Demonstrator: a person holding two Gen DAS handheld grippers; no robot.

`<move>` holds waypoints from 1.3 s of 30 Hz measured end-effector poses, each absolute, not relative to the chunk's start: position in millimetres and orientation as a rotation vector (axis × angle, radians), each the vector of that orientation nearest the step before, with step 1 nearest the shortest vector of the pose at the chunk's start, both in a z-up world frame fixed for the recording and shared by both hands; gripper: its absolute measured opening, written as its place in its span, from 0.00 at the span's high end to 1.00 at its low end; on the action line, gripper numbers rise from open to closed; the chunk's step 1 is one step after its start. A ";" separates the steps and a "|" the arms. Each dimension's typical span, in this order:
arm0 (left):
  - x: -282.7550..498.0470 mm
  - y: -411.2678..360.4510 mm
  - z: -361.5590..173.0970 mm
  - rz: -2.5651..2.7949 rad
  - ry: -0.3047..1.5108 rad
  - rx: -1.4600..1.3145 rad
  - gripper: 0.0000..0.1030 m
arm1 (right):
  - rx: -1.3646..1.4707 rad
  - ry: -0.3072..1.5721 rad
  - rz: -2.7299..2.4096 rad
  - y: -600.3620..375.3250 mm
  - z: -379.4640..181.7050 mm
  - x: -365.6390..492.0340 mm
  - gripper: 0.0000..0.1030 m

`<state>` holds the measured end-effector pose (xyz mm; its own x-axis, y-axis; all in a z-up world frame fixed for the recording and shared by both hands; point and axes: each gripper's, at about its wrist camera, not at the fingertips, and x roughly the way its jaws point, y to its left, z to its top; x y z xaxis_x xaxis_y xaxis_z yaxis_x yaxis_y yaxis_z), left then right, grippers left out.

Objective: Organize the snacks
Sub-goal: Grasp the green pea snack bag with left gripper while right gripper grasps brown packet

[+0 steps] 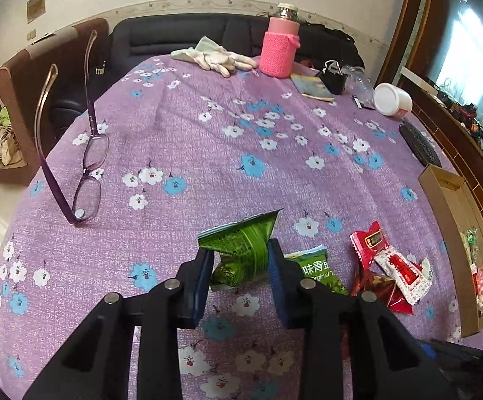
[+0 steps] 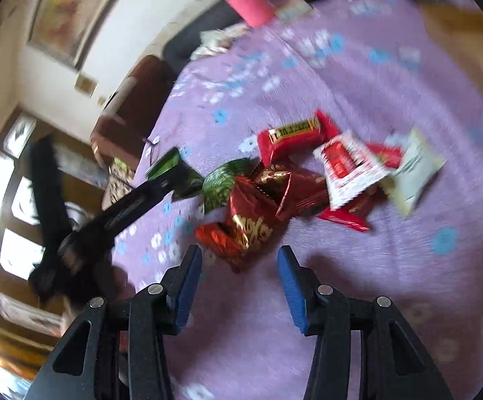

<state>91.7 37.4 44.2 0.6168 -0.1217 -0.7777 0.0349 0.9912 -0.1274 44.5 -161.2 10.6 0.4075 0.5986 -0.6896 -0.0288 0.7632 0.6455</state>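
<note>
Soft daylight reflects as glare in the mirror (image 1: 468, 56) right of the sharp counter (image 1: 208, 153); the right-wrist view smears with motion blur.

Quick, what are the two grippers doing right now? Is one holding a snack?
Left gripper: closed on the green snack packet, which is crumpled between its pads.
Right gripper: open, holding nothing, just short of the red snack pile.

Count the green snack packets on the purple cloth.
2. One green packet is pinched in the left gripper; the other lies just right of it. More may hide under the red pile.
</note>
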 end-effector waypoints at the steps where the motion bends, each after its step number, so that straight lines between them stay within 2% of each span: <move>1: 91.6 37.6 44.8 -0.092 0.901 -0.104 0.70 | 0.608 1.095 0.398 -159.4 7.8 48.5 0.50; 5: 91.7 36.8 43.3 -0.101 0.911 -0.102 0.70 | 0.581 1.103 0.353 -145.0 5.9 63.2 0.48; 8: 90.9 36.8 42.9 -0.102 0.914 -0.106 0.70 | 0.407 1.099 0.368 -122.4 12.8 68.8 0.48; 10: 90.1 37.7 43.2 -0.101 0.911 -0.111 0.70 | 0.318 1.086 0.388 -115.1 13.8 66.8 0.57; 11: 90.4 37.7 42.7 -0.099 0.912 -0.112 0.70 | 0.306 1.083 0.414 -114.0 13.7 66.3 0.67; 12: 90.7 37.6 42.1 -0.098 0.914 -0.112 0.70 | 0.288 1.080 0.445 -112.3 15.4 64.4 0.72; 15: 91.4 37.6 39.4 -0.100 0.925 -0.116 0.70 | 0.213 1.046 0.465 -115.0 22.3 56.7 0.76; 22: 86.1 25.8 41.6 -0.144 0.914 -0.100 0.70 | 0.036 0.932 0.426 -142.1 34.3 29.4 0.76; 32: 74.1 -11.5 41.6 -0.188 0.838 0.008 0.70 | 0.232 0.719 0.435 -191.1 42.7 30.5 0.76; 39: 60.4 -26.2 48.6 -0.191 0.745 0.072 0.70 | 0.316 0.702 0.406 -207.4 44.9 35.2 0.76</move>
